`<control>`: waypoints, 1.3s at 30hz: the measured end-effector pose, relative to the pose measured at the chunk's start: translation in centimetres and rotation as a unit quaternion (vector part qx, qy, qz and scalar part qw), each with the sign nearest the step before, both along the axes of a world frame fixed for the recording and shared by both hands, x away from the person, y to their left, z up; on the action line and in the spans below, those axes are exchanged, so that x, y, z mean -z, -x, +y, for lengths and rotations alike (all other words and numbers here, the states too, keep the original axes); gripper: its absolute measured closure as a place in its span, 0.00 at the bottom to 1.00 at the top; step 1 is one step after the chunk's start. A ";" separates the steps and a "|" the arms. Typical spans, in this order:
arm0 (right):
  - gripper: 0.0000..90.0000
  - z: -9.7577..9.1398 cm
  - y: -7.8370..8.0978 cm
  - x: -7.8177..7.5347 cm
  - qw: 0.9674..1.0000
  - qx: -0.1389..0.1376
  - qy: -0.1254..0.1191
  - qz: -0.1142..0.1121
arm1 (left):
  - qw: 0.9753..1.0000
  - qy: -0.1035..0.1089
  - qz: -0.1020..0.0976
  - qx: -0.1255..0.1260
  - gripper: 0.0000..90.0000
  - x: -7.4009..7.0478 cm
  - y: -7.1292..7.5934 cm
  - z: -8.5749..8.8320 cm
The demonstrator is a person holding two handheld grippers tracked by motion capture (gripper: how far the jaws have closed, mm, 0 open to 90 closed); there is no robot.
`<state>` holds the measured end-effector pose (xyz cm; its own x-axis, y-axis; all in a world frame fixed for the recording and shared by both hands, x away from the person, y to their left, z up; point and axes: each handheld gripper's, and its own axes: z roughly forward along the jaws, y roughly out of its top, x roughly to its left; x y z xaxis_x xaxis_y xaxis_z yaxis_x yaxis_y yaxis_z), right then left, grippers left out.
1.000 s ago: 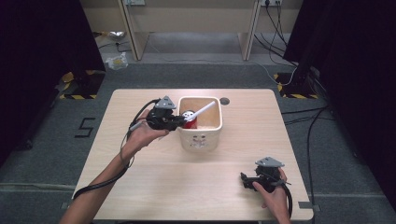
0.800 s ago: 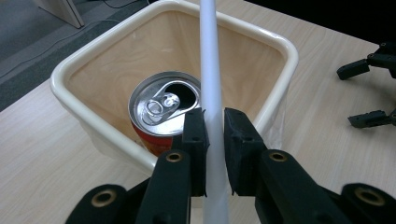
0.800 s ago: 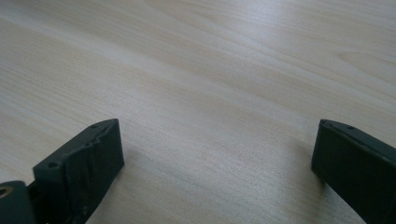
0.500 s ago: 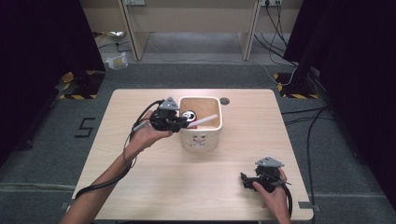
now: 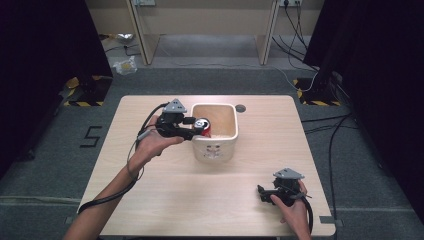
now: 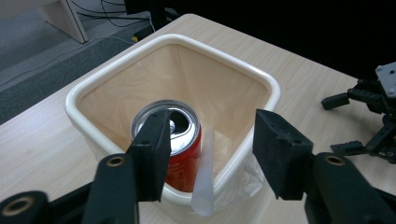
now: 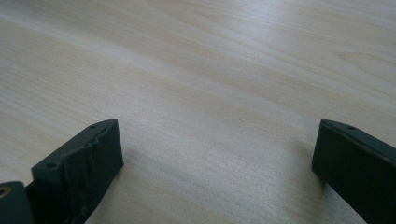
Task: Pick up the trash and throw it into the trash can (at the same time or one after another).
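No lettering can be read on the red can [image 5: 203, 127], seen in the high view upright in the cream bin [image 5: 227, 145] near the table's [image 5: 150, 200] far edge, where earlier it was gripped; in the left gripper view the left gripper [image 6: 210, 140], just opened, is released around its silver top; in the right gripper view the right gripper [image 7: 215, 158] is spread empty.

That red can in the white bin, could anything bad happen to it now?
Maybe. The red can stands at the near wall of the white bin, and the left gripper, whose jaws have just been opening, hangs right over it. A jaw might bump the can and tip it. The bin sits unheld, so a knock could slide it.
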<state>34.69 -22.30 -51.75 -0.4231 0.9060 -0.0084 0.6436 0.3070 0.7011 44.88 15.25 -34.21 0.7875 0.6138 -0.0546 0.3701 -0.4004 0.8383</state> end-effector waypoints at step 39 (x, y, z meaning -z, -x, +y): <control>0.02 0.0 0.0 0.0 1.000 0.000 0.000 0.000 | 0.995 0.049 0.016 -0.083 0.31 1.0 -1.7 7.3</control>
